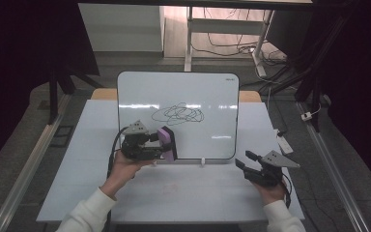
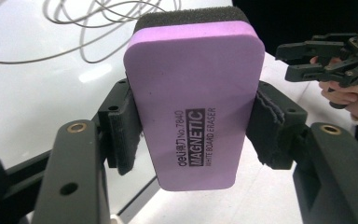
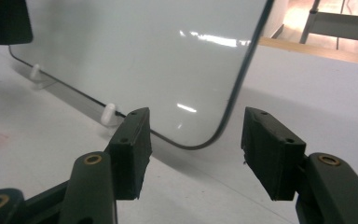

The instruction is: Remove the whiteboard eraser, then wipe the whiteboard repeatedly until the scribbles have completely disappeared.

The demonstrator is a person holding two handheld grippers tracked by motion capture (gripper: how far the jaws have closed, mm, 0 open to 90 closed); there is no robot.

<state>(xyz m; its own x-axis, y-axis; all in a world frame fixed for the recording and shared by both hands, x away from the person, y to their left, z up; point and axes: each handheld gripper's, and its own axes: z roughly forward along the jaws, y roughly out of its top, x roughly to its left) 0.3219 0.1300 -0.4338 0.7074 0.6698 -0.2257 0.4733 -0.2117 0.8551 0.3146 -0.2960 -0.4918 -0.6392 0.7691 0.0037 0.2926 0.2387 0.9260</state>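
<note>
High view: I am holding the purple eraser (image 1: 167, 142) clamped in my left gripper (image 1: 160, 144), just in front of the lower left part of the whiteboard (image 1: 140, 92), which is standing tilted on the white table (image 1: 77, 159). The black scribble (image 1: 178, 113) is lying untouched at the middle of the whiteboard, up and to the right of the eraser, so I am judging the wiping as not yet begun. Left gripper view: both pads are pressing the long sides of the eraser (image 2: 193, 102), its dark felt edge pointing away from me; the scribble's loops (image 2: 74, 28) are showing on the whiteboard at upper left. Right gripper view: my right gripper (image 3: 196, 144) is hovering with its jaws apart and nothing between them, facing the lower right corner of the whiteboard (image 3: 205, 142), near one of its white feet (image 3: 108, 113). What is remaining, as I am reading it: bringing the felt onto the whiteboard and sweeping across the whole scribble, perhaps while steadying that corner.
</note>
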